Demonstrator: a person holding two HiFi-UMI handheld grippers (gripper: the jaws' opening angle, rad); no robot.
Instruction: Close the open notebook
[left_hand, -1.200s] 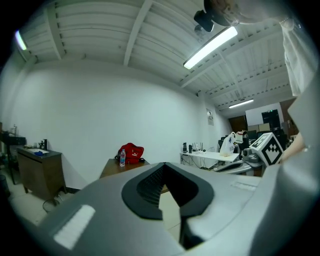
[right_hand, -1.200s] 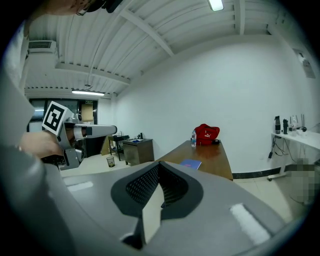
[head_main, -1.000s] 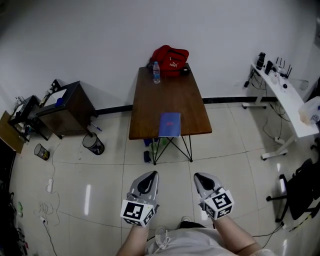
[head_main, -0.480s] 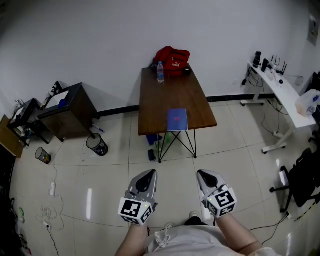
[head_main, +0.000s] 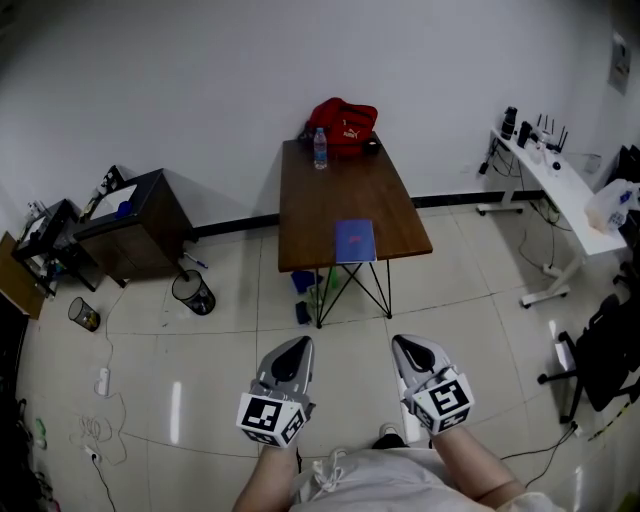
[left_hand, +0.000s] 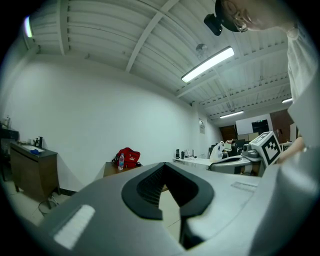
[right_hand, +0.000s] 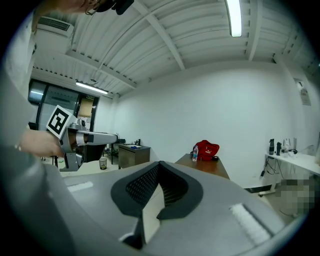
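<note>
A blue notebook (head_main: 354, 241) lies flat near the front edge of the brown table (head_main: 320, 200), showing one blue face with a small reddish mark. It looks closed from here. My left gripper (head_main: 297, 345) and right gripper (head_main: 405, 343) are side by side over the tiled floor, close to my body and well short of the table. Both are shut with nothing in them. In the left gripper view the left gripper (left_hand: 164, 165) points level toward the far table (left_hand: 112, 170). In the right gripper view the right gripper (right_hand: 160, 164) faces the table (right_hand: 207, 166). The notebook cannot be made out there.
A red bag (head_main: 342, 122) and a water bottle (head_main: 320, 148) stand at the table's far end. A dark cabinet (head_main: 140, 215) and a waste bin (head_main: 190, 290) are to the left. A white desk (head_main: 560, 185) and an office chair (head_main: 600, 360) are to the right. Cables lie at the floor's left.
The head view has shifted, so the table and notebook sit slightly further right in the frame. Both grippers remain shut, side by side in front of my body.
</note>
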